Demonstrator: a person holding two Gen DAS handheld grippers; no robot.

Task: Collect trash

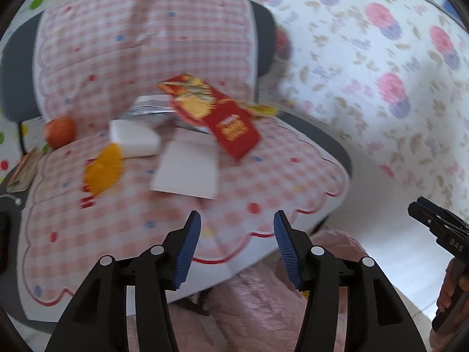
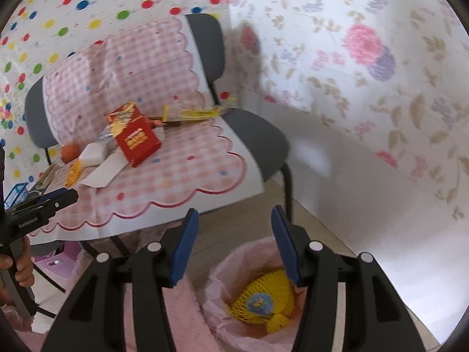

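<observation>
The left gripper [image 1: 237, 223] is held half open with nothing between its blue pads. The right gripper [image 2: 231, 220] is likewise part open and empty; "DAS" is read on its body. Below it, a yellow foam net [image 2: 263, 299] lies in the pink-lined bin [image 2: 217, 278]. A red packet [image 1: 225, 117], its lettering blurred, rests on the chair [image 2: 258, 138].
</observation>
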